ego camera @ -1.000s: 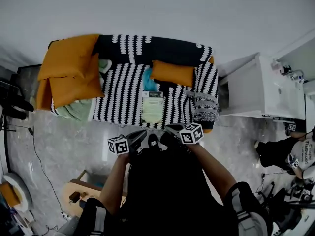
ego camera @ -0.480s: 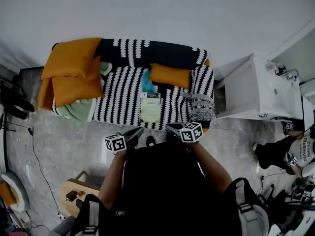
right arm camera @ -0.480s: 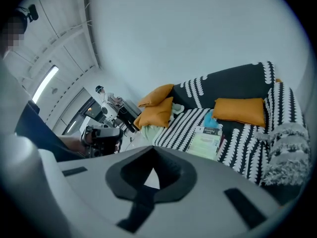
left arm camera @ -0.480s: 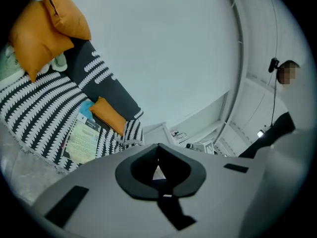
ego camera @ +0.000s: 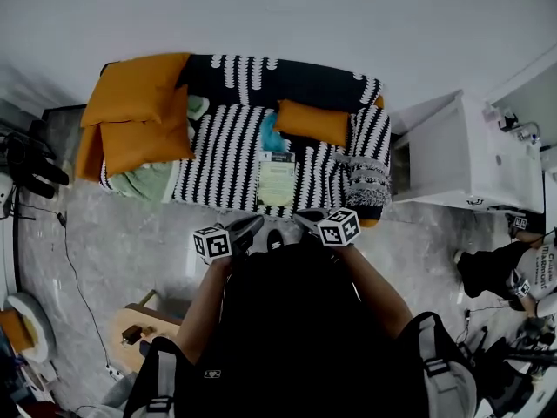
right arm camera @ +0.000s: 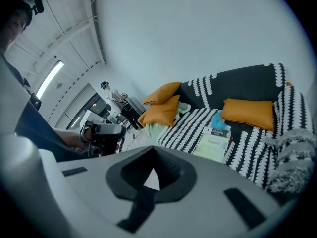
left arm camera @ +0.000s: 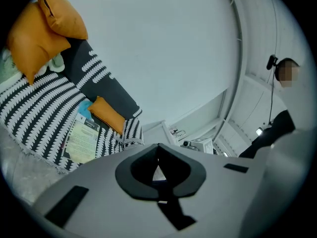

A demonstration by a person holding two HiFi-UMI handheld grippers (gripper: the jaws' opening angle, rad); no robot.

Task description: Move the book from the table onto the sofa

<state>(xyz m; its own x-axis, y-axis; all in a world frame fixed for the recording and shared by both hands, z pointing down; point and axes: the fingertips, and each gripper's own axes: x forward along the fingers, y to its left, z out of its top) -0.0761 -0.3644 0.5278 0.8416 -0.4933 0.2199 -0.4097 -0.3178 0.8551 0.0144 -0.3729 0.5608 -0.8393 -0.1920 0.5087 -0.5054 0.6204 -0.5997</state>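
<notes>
Left gripper (ego camera: 251, 226) and right gripper (ego camera: 306, 219): jaws together, nothing between, side by side above grey floor (ego camera: 130, 242); beyond, book (ego camera: 277, 179) flat on sofa (ego camera: 218, 165) seat near front edge; teal item (ego camera: 271, 138) just behind it; small orange cushion (ego camera: 311, 122) against backrest; big cushions (ego camera: 139, 120) far left; white cabinet (ego camera: 452, 159) right of sofa.

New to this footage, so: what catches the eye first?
The black-and-white striped sofa against the wall, with orange cushions piled at its left end in the head view. A pale green book lies flat on its seat; the left gripper and right gripper, both shut and empty, hang in front of it.
</notes>
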